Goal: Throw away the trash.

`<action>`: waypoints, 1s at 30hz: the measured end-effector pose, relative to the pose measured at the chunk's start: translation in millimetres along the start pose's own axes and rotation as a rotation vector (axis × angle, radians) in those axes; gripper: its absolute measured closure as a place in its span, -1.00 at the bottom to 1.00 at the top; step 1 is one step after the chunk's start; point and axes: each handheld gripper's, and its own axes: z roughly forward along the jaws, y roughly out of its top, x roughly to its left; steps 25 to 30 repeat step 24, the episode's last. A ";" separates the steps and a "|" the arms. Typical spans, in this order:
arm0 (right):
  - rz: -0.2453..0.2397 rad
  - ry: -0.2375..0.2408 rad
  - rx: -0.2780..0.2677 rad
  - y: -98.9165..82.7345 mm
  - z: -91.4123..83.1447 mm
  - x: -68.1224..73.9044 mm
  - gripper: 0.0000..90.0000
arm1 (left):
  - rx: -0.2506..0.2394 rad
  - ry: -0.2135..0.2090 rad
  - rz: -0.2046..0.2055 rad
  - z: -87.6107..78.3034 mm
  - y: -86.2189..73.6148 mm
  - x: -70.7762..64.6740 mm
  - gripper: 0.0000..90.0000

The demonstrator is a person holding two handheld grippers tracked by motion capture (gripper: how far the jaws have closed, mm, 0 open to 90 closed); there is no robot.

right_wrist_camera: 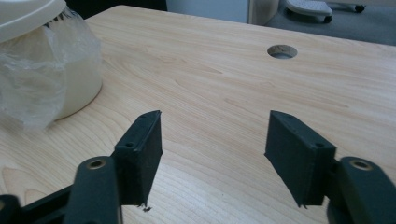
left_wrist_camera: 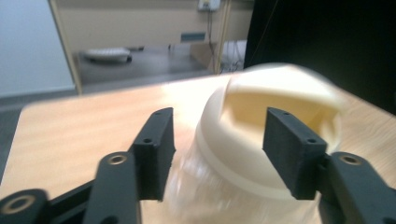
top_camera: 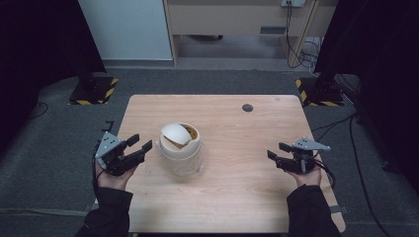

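A cream-coloured bin with a swing lid and a clear plastic liner stands on the wooden table, left of its middle. My left gripper is held just left of the bin, pointing at it, jaws open and empty. In the left gripper view, blurred, the bin looms close beyond the open left gripper. My right gripper hovers near the table's right side, well apart from the bin, open with nothing between its jaws. The right gripper view has the bin at the upper left, beyond the right gripper.
A round cable hole sits in the table's far right part, also ahead in the right gripper view. Black stands on yellow-striped bases flank the table on grey carpet. A wooden cabinet and cables lie beyond.
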 end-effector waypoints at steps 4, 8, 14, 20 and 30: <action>0.013 -0.014 -0.006 -3.7 1.4 -3.4 -0.42 | 0.073 0.034 -0.029 5.9 -26.6 11.9 -0.28; 0.027 -0.032 0.009 -7.7 2.6 -7.2 -0.53 | 0.170 0.069 -0.052 16.1 -42.6 24.1 -0.38; 0.056 -0.057 0.061 -17.0 6.2 -15.7 -0.68 | 0.329 0.129 -0.011 32.7 -66.0 41.6 -0.50; 0.098 -0.087 0.123 -26.0 12.0 -24.9 -0.83 | 0.493 0.146 -0.061 45.6 -85.3 55.9 -0.60; 0.122 -0.108 0.162 -31.2 13.1 -29.4 -0.88 | 0.535 0.138 -0.013 52.3 -90.4 54.6 -0.70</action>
